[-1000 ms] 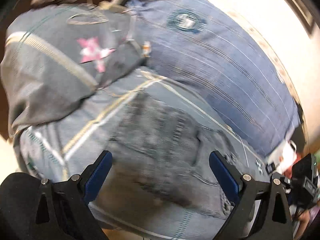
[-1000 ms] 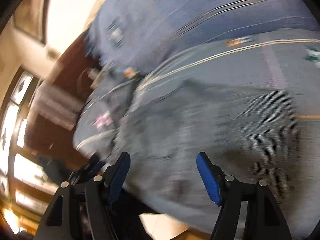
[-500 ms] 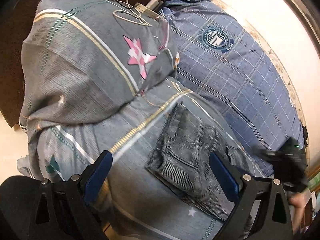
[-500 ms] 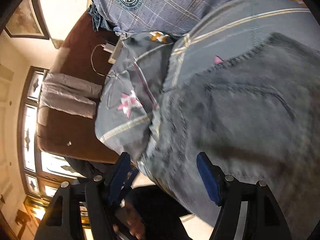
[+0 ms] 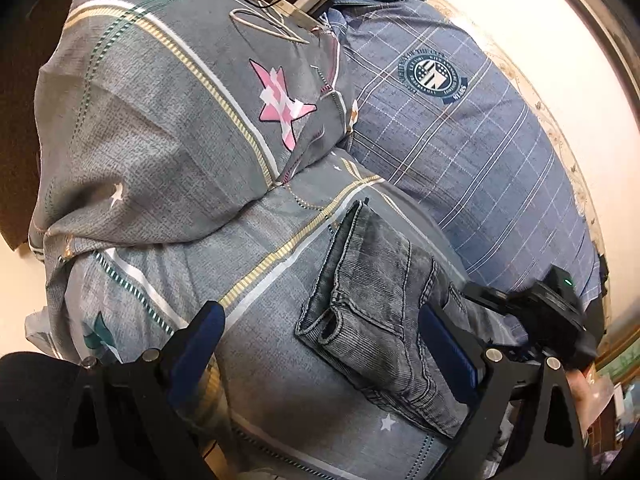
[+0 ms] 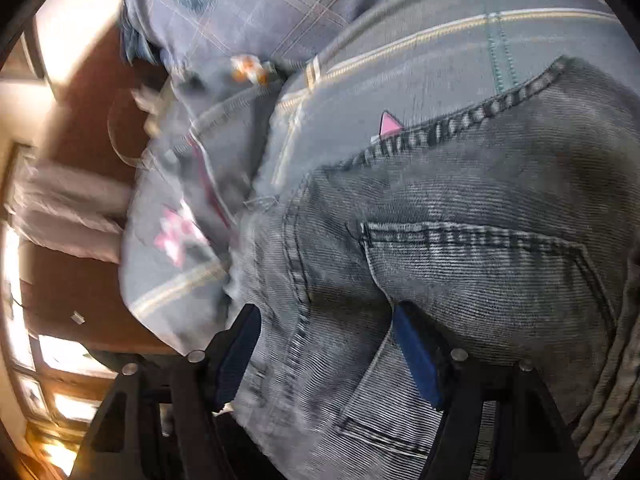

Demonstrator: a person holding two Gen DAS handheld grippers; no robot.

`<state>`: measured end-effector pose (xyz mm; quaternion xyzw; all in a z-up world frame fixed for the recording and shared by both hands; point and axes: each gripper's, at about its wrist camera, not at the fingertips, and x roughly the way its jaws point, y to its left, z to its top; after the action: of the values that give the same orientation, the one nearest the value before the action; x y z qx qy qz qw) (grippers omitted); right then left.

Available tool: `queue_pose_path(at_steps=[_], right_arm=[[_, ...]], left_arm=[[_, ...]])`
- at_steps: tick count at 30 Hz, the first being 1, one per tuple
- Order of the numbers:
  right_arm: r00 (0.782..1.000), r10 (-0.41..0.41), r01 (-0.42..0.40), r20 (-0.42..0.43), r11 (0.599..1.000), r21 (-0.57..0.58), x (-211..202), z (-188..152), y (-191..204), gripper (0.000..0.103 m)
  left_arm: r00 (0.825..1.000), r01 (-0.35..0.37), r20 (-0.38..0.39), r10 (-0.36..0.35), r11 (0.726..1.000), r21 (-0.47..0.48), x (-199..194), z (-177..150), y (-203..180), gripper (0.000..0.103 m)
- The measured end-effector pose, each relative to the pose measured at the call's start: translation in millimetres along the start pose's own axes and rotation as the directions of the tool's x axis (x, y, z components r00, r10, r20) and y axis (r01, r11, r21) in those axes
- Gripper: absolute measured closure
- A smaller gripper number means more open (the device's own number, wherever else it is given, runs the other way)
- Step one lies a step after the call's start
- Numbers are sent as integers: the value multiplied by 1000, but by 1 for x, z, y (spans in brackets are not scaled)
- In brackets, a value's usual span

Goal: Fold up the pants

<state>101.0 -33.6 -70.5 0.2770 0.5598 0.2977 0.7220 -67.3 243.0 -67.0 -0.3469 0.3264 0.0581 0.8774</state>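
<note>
Jeans lie folded in a compact bundle on the grey striped quilt, beside the blue plaid pillow. Left hand-held gripper released, above the quilt, grasping nothing. Right hand-held gripper released, fingers straddling denim near the back pocket.

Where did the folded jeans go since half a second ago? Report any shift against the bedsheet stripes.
No. The folded jeans lie right of the yellow stripe as before.
</note>
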Motion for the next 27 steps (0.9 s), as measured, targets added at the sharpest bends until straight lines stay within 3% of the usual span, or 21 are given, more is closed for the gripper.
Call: queue_pose_path(at_steps=[4,8,15,17,23,25,27], right_arm=[[999,43,-40,34,996,-81,-41,-25,12,31],[996,69,-64,61,994,-93,-72,-51,4,31],[991,118,-115,55,992,-58,-79,-80,-21,31],[989,135,-132,58,990,-59,-81,-85,-24,31],[984,177,-174,37,982,-71,-78,-86,-19,31],[988,150,-150,22,988,-30,-68,-85,-28,30],[990,139,-138,-4,990,12,-58,-86,-38,30]], left_arm=[[990,94,-95,-107,987,-128,9,-3,5,5],[941,209,-210,-265,944,-256,24,-11,-3,5],[911,198,-271,-311,906,-373,57,-16,-7,6],[922,158,-274,-273,912,-378,61,-19,-6,6],[940,155,-228,-253,913,-377,62,-16,-13,7],[942,149,-232,-243,922,-358,66,-15,-16,24],[949,107,-246,-196,936,-334,71,-14,-15,63]])
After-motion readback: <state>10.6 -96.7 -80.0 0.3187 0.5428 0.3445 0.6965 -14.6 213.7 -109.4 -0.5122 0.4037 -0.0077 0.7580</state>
